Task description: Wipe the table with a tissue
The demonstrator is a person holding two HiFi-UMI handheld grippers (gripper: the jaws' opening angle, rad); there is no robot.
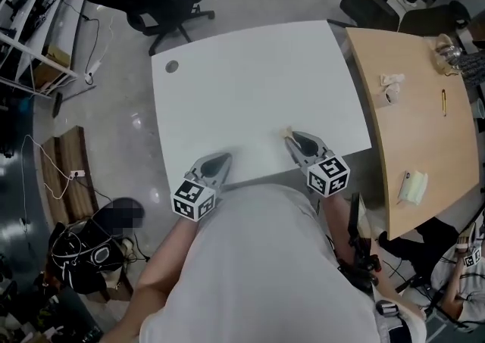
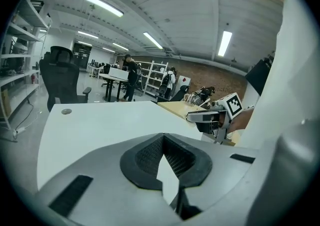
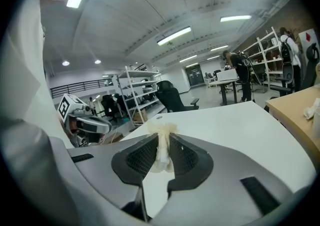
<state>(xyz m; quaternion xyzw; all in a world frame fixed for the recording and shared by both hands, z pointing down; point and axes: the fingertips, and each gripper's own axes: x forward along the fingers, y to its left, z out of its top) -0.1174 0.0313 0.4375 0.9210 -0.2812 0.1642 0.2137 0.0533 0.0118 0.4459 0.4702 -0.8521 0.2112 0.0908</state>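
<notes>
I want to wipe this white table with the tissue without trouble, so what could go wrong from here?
The tissue is a thin wad pinched in the right hand-held gripper; it may slip out or tear while dragging. Little pokes past the tips, so the jaws could scrape the white table instead.

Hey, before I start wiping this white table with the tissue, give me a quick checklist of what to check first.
1. Tissue held: ok. The right claw is closed on it, pinched between the pads.
2. Left claw out of the way: ok. Its jaws are together with nothing between them, and it sits apart from the right claw.
3. White table free to wipe: ok. Only a round cable cap shows, at the far left corner.
4. Tissue touching the table: cannot tell.
5. Enough tissue past the tips: not ok, I'd judge. Only a small tuft sticks out.
</notes>
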